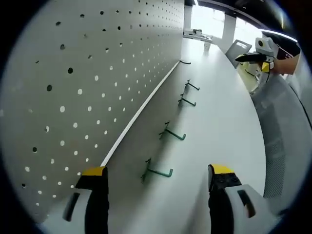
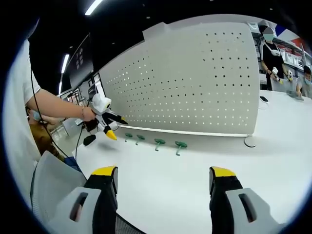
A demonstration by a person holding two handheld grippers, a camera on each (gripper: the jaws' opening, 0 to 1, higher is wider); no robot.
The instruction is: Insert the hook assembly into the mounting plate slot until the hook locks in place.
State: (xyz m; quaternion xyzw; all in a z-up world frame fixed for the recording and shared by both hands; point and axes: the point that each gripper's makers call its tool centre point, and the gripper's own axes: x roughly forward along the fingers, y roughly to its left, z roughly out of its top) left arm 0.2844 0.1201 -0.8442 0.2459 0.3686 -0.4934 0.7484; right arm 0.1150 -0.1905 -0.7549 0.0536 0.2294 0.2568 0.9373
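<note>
Left hand-held gripper (image 1: 159, 181): jaws spread wide, empty, low over white table (image 1: 219, 122). Right hand-held gripper (image 2: 163, 179): jaws likewise apart, nothing held. Nearest green hook (image 1: 157, 171) lying on table between left jaws; further hooks (image 1: 171, 132) in a row beside upright white pegboard (image 1: 87, 83). Ceiling strip lights (image 2: 92, 7) overhead.

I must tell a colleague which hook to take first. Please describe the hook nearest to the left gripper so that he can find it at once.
Start from the white pegboard that stands along the white table. In front of its base, green hooks lie in a row on the table. The wanted hook is the end one of that row, lying between the left gripper's yellow-tipped fingers.
</note>
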